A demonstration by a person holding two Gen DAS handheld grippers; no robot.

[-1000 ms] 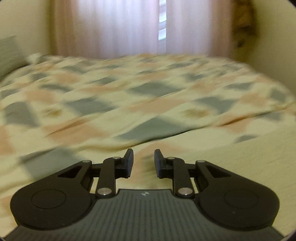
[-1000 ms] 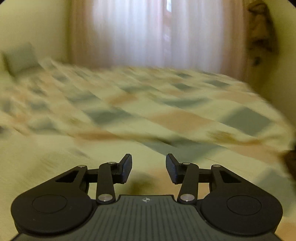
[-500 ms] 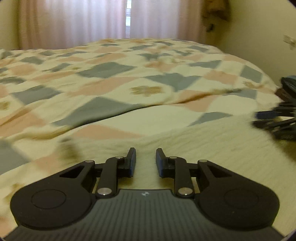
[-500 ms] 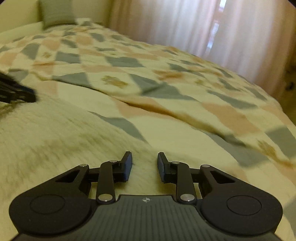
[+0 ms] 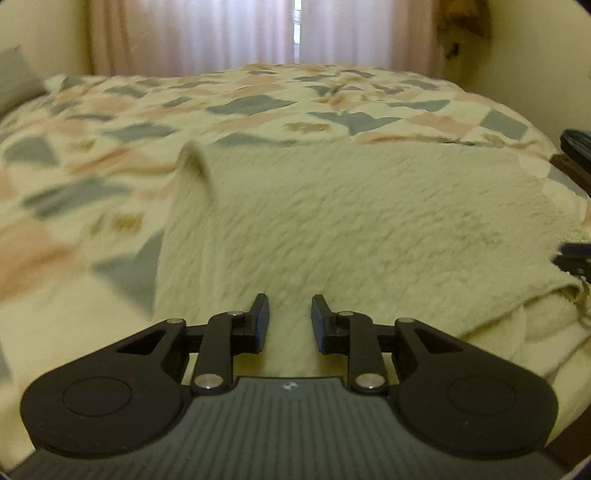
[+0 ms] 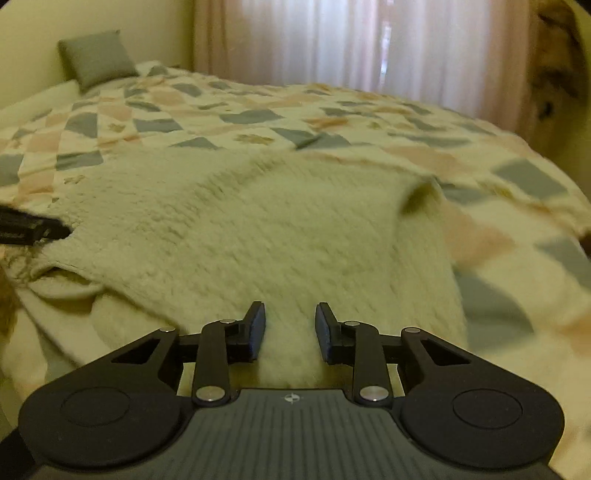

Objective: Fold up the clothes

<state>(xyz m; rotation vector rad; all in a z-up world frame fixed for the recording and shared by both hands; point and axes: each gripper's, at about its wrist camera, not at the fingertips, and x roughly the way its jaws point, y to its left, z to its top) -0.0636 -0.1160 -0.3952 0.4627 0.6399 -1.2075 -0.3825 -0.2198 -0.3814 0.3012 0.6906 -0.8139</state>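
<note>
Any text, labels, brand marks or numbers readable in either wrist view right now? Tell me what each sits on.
No readable words or numbers in either view.
Left gripper: a small pale emblem on its ribbed body, a symbol, not letters.
Right gripper: the same kind of emblem, no text.
Dark object at the left edge of the right view: faint marks, too blurred to read.
Fleece garment and quilt: no label or print visible.

Dim, warm yellowish cast in both views. Only visible light source is the backlit curtains [image 5: 288, 33] [image 6: 369, 44], blown out near white. Quilt [image 5: 110, 166] [image 6: 517, 206] smeared by motion blur, worst at left edge of the left view and right edge of the right view. Strong fisheye bending, dark vignette corners. Soft shadows, no hard glare. Grain throughout.
</note>
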